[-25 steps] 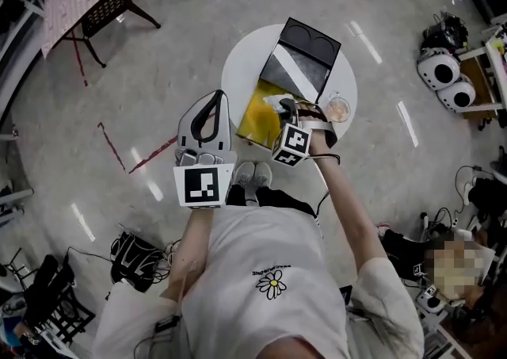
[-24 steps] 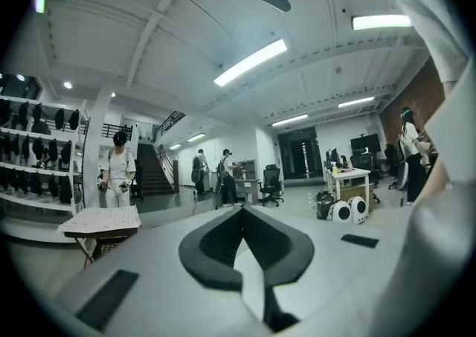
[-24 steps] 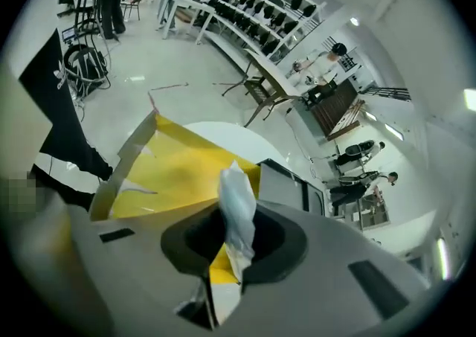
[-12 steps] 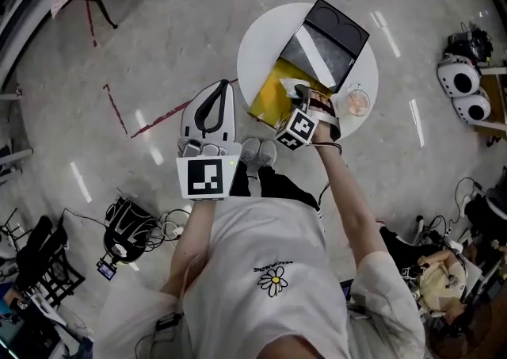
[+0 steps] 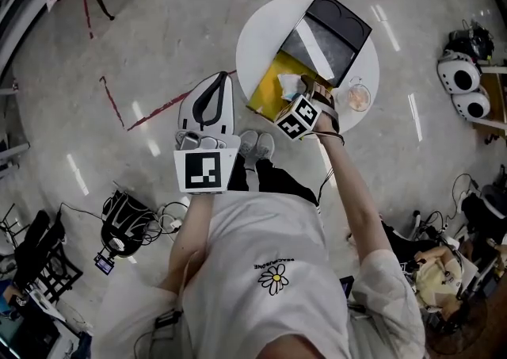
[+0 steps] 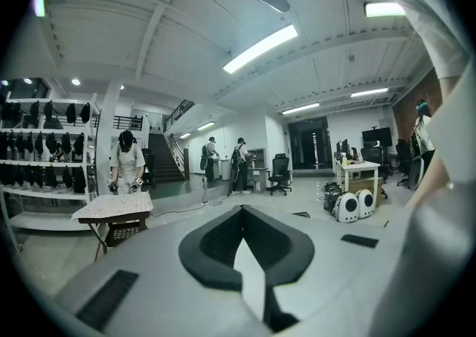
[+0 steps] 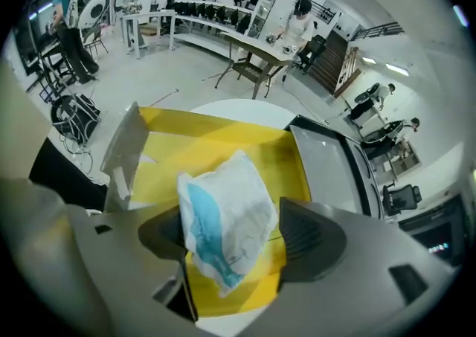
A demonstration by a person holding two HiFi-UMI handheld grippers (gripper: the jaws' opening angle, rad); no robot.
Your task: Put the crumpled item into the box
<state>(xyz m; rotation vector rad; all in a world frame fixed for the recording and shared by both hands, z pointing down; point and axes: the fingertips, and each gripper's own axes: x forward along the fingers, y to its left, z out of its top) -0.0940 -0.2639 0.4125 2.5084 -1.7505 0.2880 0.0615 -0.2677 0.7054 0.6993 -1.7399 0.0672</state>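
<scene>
The crumpled item (image 7: 223,216), a white and blue wrapper, hangs between the jaws of my right gripper (image 7: 230,237) over the yellow inside of the open box (image 7: 216,142). The jaws are opening: the right pad (image 7: 301,231) stands clear of the wrapper, which leans toward the left one. In the head view the right gripper (image 5: 305,89) is over the box (image 5: 268,94), whose black lid (image 5: 337,28) is folded back, with the wrapper (image 5: 291,85) showing white. My left gripper (image 5: 207,108) is held off the table to the left, shut and empty (image 6: 242,213).
The box lies on a small round white table (image 5: 253,40) with a cup (image 5: 358,98) at its right edge. My feet (image 5: 253,147) stand at the table's near side. A black bag with cables (image 5: 123,223) lies on the floor at left; white round devices (image 5: 459,80) sit at right.
My right gripper has edged a little farther over the yellow box with the wrapper. The left gripper has stayed beside the table.
</scene>
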